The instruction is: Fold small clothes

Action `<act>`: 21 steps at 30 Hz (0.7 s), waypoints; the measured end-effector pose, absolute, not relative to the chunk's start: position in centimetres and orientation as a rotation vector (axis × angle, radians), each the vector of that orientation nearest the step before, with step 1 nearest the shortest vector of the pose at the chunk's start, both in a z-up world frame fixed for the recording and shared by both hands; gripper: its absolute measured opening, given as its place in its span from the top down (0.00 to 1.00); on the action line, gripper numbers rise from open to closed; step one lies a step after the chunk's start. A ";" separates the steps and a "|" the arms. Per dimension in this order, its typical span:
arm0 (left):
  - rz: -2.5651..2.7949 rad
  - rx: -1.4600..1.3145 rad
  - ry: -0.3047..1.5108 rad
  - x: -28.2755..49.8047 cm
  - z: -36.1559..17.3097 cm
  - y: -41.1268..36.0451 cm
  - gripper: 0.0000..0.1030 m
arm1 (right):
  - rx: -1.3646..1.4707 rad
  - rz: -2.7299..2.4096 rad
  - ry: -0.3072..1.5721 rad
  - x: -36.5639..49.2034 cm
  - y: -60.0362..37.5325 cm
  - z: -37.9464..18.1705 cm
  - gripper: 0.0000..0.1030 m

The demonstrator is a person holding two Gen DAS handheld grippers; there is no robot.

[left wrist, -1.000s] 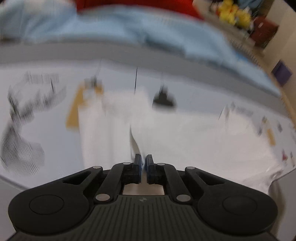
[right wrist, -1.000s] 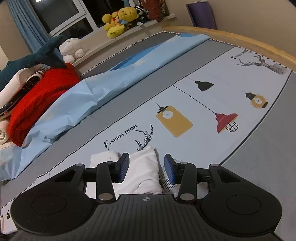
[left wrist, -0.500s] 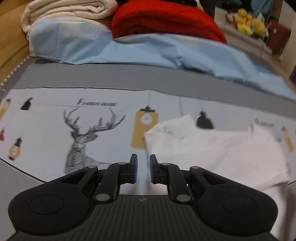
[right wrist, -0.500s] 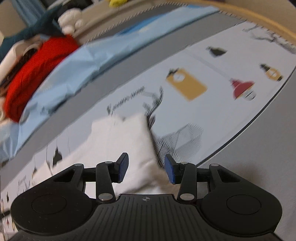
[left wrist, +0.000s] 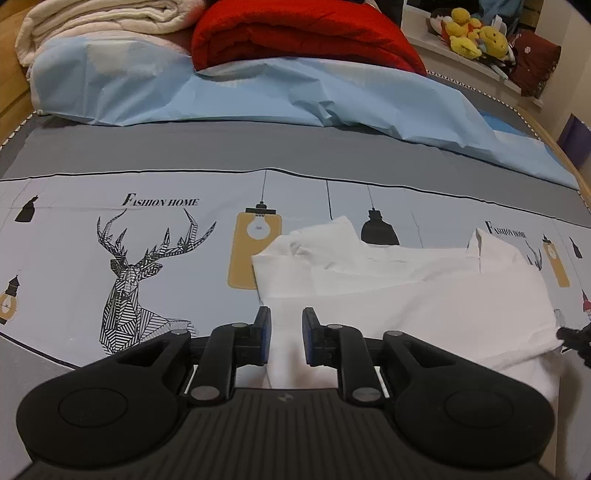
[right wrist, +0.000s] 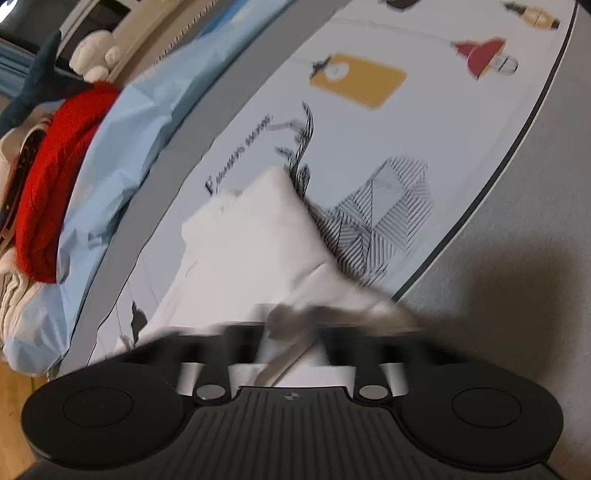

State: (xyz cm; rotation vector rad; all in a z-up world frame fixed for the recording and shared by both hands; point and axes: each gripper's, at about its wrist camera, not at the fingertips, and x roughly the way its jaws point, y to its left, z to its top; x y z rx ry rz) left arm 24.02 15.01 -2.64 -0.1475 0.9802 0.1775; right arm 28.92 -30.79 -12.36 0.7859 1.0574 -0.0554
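Observation:
A small white garment (left wrist: 406,280) lies partly folded on the printed bed cover (left wrist: 147,229), with a folded-over band along its far edge. My left gripper (left wrist: 286,334) is open and empty at the garment's near left edge, with white cloth showing below its jaws. In the right wrist view the same garment (right wrist: 255,236) runs from the deer print down under my right gripper (right wrist: 291,332). The right fingers are motion-blurred and partly covered by a bunched fold of white cloth, so I cannot tell how they stand.
A light blue sheet (left wrist: 295,92), a red blanket (left wrist: 303,33) and a cream blanket (left wrist: 99,22) are piled along the far side of the bed. Yellow plush toys (left wrist: 476,33) sit on a ledge at the back right. The grey border (right wrist: 517,258) lies right of the garment.
My left gripper opened, let go of the white cloth and drew back. My right gripper dropped lower and tilted over the garment's right end; its fingers are now blurred among the cloth.

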 end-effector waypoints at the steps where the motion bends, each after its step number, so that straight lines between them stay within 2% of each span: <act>1: 0.176 -0.146 0.982 24.1 -2.7 14.9 0.81 | 0.778 -0.071 1.041 28.7 -31.1 -12.1 0.95; 7: 0.158 -0.130 1.015 24.5 -3.9 14.5 0.81 | 0.687 -0.216 1.136 28.3 -32.6 -13.4 0.95; 8: 0.155 -0.130 1.022 24.6 -4.1 14.4 0.81 | 0.676 -0.225 1.140 28.2 -32.5 -13.1 0.91; 15: 0.116 -0.164 1.086 25.0 -6.9 13.9 0.81 | 0.530 -0.062 0.932 28.2 -29.8 -9.1 0.91; 16: 0.102 -0.179 1.100 25.1 -7.5 13.9 0.81 | 0.516 -0.030 0.936 28.5 -29.6 -9.6 0.88; 17: 0.091 -0.187 1.119 25.2 -8.4 13.8 0.81 | 0.512 0.002 0.970 29.0 -29.5 -10.5 0.83; 20: 0.133 -0.119 1.227 25.4 -12.1 13.6 0.80 | 0.520 -0.049 1.146 29.5 -30.1 -14.4 0.83; 21: 0.137 -0.104 1.237 25.3 -12.7 13.6 0.79 | 0.565 -0.049 1.150 29.3 -30.5 -14.8 0.83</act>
